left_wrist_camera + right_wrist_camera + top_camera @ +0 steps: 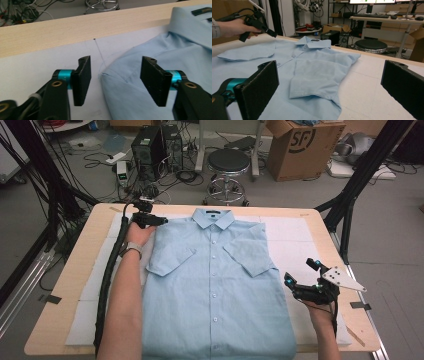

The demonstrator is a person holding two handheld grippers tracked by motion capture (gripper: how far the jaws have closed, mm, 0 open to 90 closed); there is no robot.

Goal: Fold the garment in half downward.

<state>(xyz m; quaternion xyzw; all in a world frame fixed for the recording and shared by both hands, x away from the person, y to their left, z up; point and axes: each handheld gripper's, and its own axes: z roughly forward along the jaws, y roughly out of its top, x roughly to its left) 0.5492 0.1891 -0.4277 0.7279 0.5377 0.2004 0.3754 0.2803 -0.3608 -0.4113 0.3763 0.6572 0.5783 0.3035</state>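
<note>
The wooden table [70, 285] carries a white mat [295, 240], and on that lies the light blue short-sleeved shirt [215, 285], buttoned, face up, both sleeves folded in over the chest; its hem runs off the bottom of the high view. My left gripper [115, 80] sits at the shirt's shoulder corner near the collar [214, 217], jaws half apart with the folded shoulder edge between them, pads not pressing it (whether they brush the cloth I cannot tell). My right gripper [329, 87] hovers beside the shirt's other side, jaws wide apart and holding nothing. My left forearm hides part of the mat.
</note>
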